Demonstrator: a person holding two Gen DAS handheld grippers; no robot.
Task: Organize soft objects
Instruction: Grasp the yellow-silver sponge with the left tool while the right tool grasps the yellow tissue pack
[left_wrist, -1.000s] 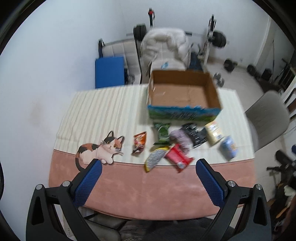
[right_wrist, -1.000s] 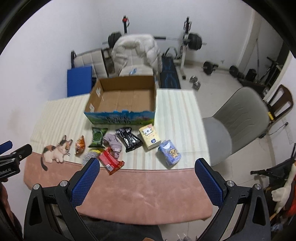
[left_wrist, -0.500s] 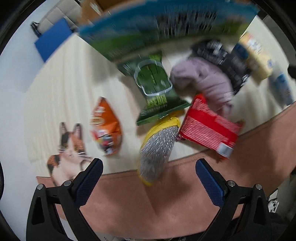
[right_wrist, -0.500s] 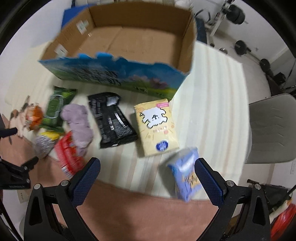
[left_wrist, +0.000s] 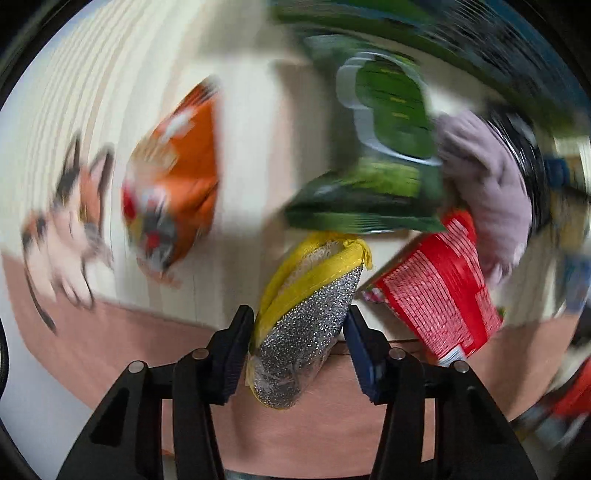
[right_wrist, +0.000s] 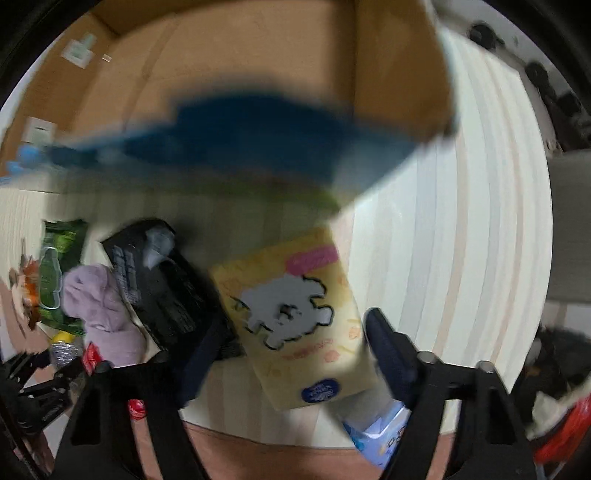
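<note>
Now down low among the clutter, no longer hanging high over the whole table as a second ago. Left gripper (left_wrist: 297, 332), wide apart half a second back, narrowed onto the silver-and-yellow scouring pad (left_wrist: 299, 347) at lower centre of its view; jaws pressed against both flanks of the pad, so clamped on it by the look of things. Pad lying across the cloth's pink border, just beside the red packet (left_wrist: 439, 295) and below the green packet (left_wrist: 391, 122).

Right gripper (right_wrist: 291, 350) likewise dropped and drawn in, straddling the yellow tissue pack (right_wrist: 295, 314) at lower centre; too blurred to tell whether gripping or merely flanking. Cardboard box (right_wrist: 258, 74) filling the upper frame, apparently bare inside.

Means, probably, first picks under way, nothing boxed yet.

Writing: none legible. On the yellow pack, only a white fluffy cartoon animal, a pink band and a round blue seal; fine print on the red packet smeared by motion.
</note>
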